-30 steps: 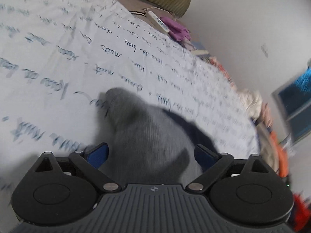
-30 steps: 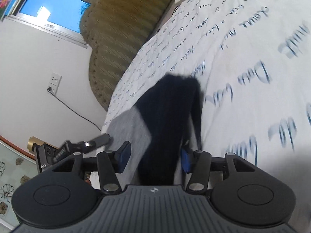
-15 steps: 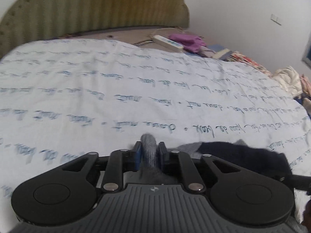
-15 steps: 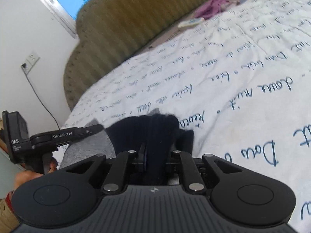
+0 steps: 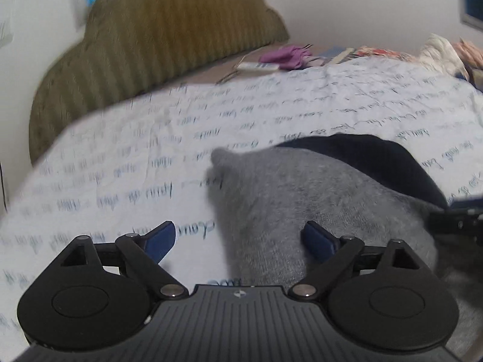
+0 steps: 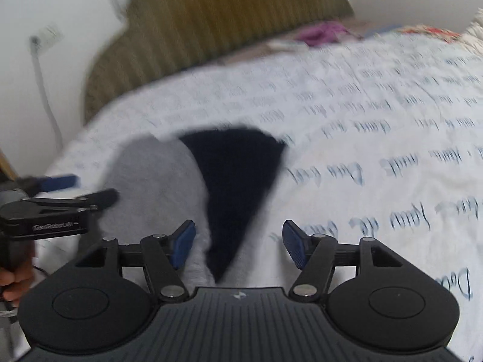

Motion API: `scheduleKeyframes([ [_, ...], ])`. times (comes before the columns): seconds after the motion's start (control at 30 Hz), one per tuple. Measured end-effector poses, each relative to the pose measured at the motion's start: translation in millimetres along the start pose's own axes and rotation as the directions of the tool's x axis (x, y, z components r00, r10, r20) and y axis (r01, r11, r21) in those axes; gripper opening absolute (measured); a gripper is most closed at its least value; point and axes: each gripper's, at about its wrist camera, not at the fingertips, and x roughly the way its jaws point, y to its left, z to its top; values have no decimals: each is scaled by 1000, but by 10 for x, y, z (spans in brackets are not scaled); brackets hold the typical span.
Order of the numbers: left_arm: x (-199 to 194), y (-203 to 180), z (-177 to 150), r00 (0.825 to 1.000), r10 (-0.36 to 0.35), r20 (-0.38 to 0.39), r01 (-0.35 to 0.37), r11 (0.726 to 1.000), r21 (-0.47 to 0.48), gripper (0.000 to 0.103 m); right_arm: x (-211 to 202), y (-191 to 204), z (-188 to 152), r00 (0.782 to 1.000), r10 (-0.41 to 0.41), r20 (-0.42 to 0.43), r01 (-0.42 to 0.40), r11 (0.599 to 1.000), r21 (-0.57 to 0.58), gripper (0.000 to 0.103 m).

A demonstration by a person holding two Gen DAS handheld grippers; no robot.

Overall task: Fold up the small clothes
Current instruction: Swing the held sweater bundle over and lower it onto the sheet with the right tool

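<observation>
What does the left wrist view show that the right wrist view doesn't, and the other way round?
Only the left wrist view shows the pale clothes pile at far right. Only the right wrist view shows the wall socket, its cable, and the person's hand. Both show the grey-and-navy garment on the script-printed bedsheet, olive headboard, purple cloth, and both grippers open.

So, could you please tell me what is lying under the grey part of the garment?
The grey part lies on the white bedsheet with blue writing and seems to overlap the dark navy part. What it covers beneath is hidden.
</observation>
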Motion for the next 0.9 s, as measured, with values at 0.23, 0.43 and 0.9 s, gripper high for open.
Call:
scheduleKeyframes([
  [0.23, -233, 4, -32, 1000, 12, 9, -12, 1000, -9, 90, -243, 14, -175, 997, 73, 35, -76, 991, 106, 75],
  [0.43, -306, -21, -117, 1000, 5, -7, -5, 1000, -11, 91, -207, -24, -347, 998, 70, -6, -68, 985, 156, 75],
  [0.9, -290, 52, -389, 987, -127, -98, 115, 987, -113, 102, -209, 70, -425, 994, 109, -25, -104, 985, 139, 76],
])
